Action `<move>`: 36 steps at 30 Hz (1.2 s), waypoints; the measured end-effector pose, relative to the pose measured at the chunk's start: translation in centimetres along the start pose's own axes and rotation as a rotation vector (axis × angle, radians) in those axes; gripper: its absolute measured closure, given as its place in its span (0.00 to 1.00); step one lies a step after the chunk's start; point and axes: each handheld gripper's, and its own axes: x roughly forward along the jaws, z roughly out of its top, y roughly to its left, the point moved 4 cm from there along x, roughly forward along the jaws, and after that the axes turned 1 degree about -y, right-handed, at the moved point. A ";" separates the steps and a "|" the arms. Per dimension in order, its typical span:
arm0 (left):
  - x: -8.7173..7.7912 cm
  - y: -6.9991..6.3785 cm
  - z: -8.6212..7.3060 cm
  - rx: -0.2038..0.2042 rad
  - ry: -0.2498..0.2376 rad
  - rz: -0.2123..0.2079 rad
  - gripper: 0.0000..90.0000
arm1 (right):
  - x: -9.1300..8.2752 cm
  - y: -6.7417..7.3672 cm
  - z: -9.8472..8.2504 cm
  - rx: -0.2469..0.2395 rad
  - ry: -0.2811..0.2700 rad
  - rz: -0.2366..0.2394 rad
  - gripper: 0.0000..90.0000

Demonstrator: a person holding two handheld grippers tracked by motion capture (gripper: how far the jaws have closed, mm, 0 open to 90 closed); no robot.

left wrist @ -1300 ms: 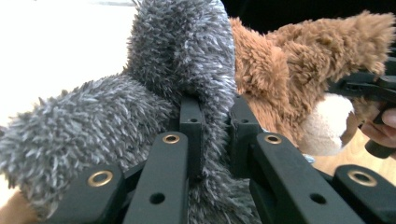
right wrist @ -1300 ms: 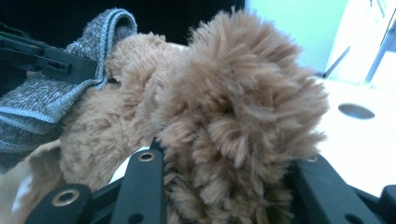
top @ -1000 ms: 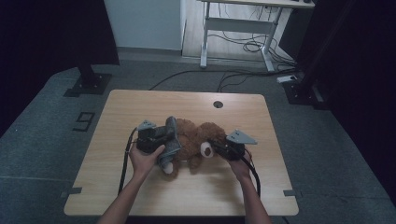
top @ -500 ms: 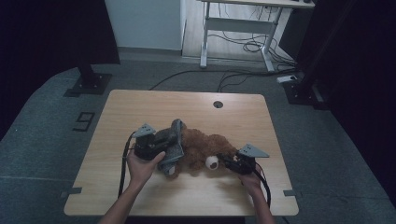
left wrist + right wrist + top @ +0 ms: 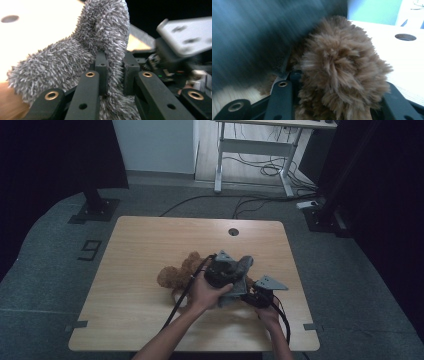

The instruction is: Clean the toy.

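A brown plush toy [image 5: 176,272] lies on the wooden table [image 5: 150,240], right of centre. My left gripper [image 5: 239,279] hangs over the toy's right part, shut on a strip of grey fuzzy fabric [image 5: 245,264]. In the left gripper view the grey fabric [image 5: 105,37] is pinched between the pads [image 5: 101,71] and rises above them. My right gripper [image 5: 250,292] sits just to the right, near the front edge. Its jaws have just been opening a little, and a tuft of the brown plush [image 5: 342,67] still fills the gap, pressed between them. Blurred grey fabric [image 5: 249,37] sweeps past on the left.
A round cable hole [image 5: 233,231] marks the table's far edge. Black cables [image 5: 180,302] trail from both grippers toward the front edge. Beyond the table stand a white desk frame [image 5: 252,150] and loose floor cables [image 5: 260,170].
My left gripper has swung to the right across the plush toy, carrying the grey fabric with it. The right gripper first dropped toward the front right, then kept still.
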 end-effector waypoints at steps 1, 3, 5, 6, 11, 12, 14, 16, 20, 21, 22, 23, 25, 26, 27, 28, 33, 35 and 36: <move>0.5 0.1 -0.3 -0.006 -0.006 -0.002 0.87 | 0.0 0.0 -0.1 0.001 0.006 0.000 0.60; 0.5 0.5 -0.6 -0.026 -0.015 -0.008 0.88 | -0.1 -0.3 -0.3 0.004 0.012 -0.002 0.60; 0.0 1.0 -0.7 -0.037 -0.017 0.014 0.88 | -0.2 -0.3 -0.4 0.010 0.008 0.002 0.60; -0.4 1.4 -0.8 -0.039 -0.016 0.034 0.88 | -0.1 -0.3 -0.4 0.008 0.008 0.001 0.60; -2.3 3.5 -1.9 -0.054 -0.001 0.103 0.88 | -0.2 -0.2 -0.4 0.011 0.011 0.001 0.60; -2.8 4.0 -2.2 -0.063 -0.003 0.102 0.88 | -0.2 -0.2 -0.4 0.012 0.010 0.002 0.60; -4.1 4.7 -2.7 -0.076 -0.026 0.088 0.88 | -0.2 -0.2 -0.4 0.012 0.009 0.005 0.61; -5.2 5.1 -2.8 -0.075 -0.048 0.095 0.88 | -0.2 -0.2 -0.4 0.013 0.006 0.005 0.61; -8.0 6.8 -3.1 -0.105 -0.094 0.109 0.88 | -0.2 -0.2 -0.5 0.010 0.004 0.008 0.61; -8.5 7.1 -3.2 -0.115 -0.099 0.110 0.88 | -0.2 -0.2 -0.5 0.009 0.004 0.007 0.61; -9.0 7.6 -3.3 -0.121 -0.109 0.120 0.88 | -0.2 -0.1 -0.5 0.010 0.003 0.006 0.61; -9.6 8.0 -3.5 -0.127 -0.117 0.132 0.88 | -0.2 -0.1 -0.5 0.009 0.002 0.005 0.61; -10.8 8.9 -3.9 -0.133 -0.129 0.175 0.88 | -0.2 -0.2 -0.5 0.008 0.002 0.006 0.61; -11.6 9.7 -4.2 -0.137 -0.133 0.223 0.88 | -0.2 -0.2 -0.5 0.008 0.002 0.006 0.61; -12.1 10.4 -4.6 -0.146 -0.126 0.246 0.88 | -0.2 -0.2 -0.5 0.010 0.002 0.007 0.61; -12.3 11.2 -5.2 -0.164 -0.114 0.254 0.88 | -0.2 -0.2 -0.5 0.009 0.001 0.009 0.61; -13.1 14.4 -8.0 -0.285 -0.096 0.231 0.88 | -0.2 -0.2 -0.5 0.004 0.000 0.012 0.61; -13.4 14.8 -8.3 -0.299 -0.102 0.237 0.88 | -0.2 -0.2 -0.5 0.003 0.000 0.013 0.61; -13.5 14.8 -8.3 -0.299 -0.102 0.238 0.88 | -0.2 -0.2 -0.5 0.004 0.000 0.012 0.61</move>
